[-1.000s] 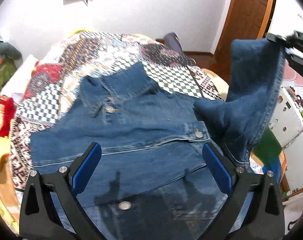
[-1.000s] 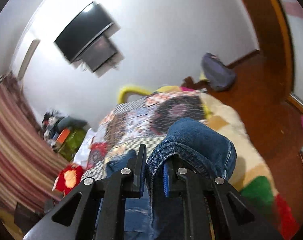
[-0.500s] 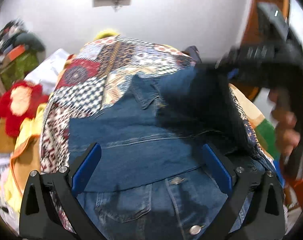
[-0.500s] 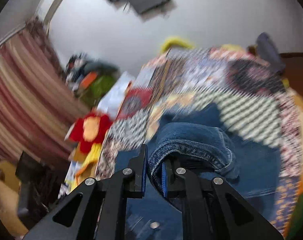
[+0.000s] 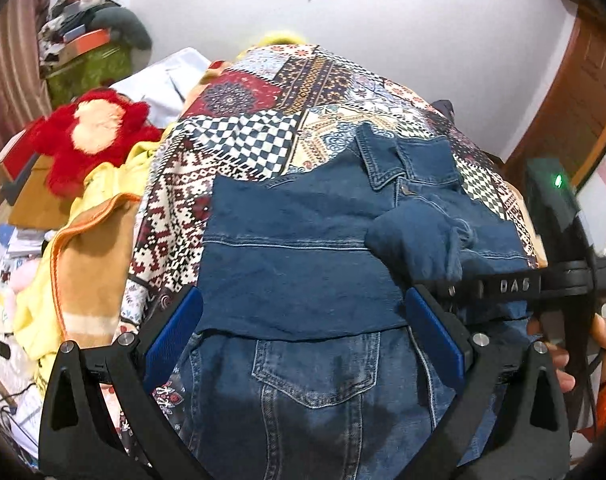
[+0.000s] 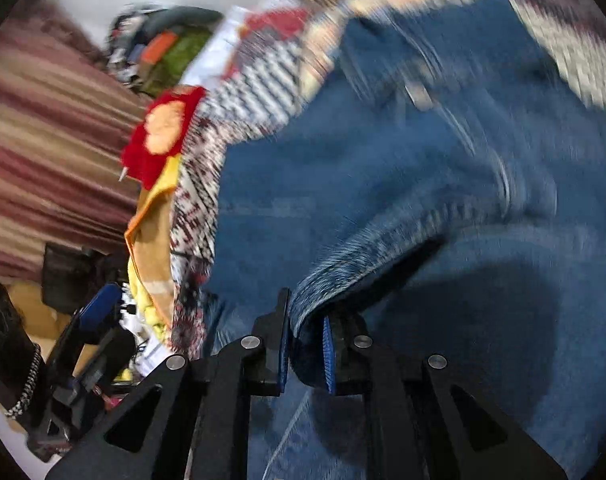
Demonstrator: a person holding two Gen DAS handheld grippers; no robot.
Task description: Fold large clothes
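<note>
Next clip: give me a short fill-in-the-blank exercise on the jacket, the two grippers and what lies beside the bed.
1. The denim jacket lies on a ____ bedspread.
2. The right gripper is shut on a fold of ____ .
3. The left gripper is ____ and holds nothing.
4. The plush toy left of the bed is mostly ____ .

Missing words: patchwork; denim; open; red
</note>
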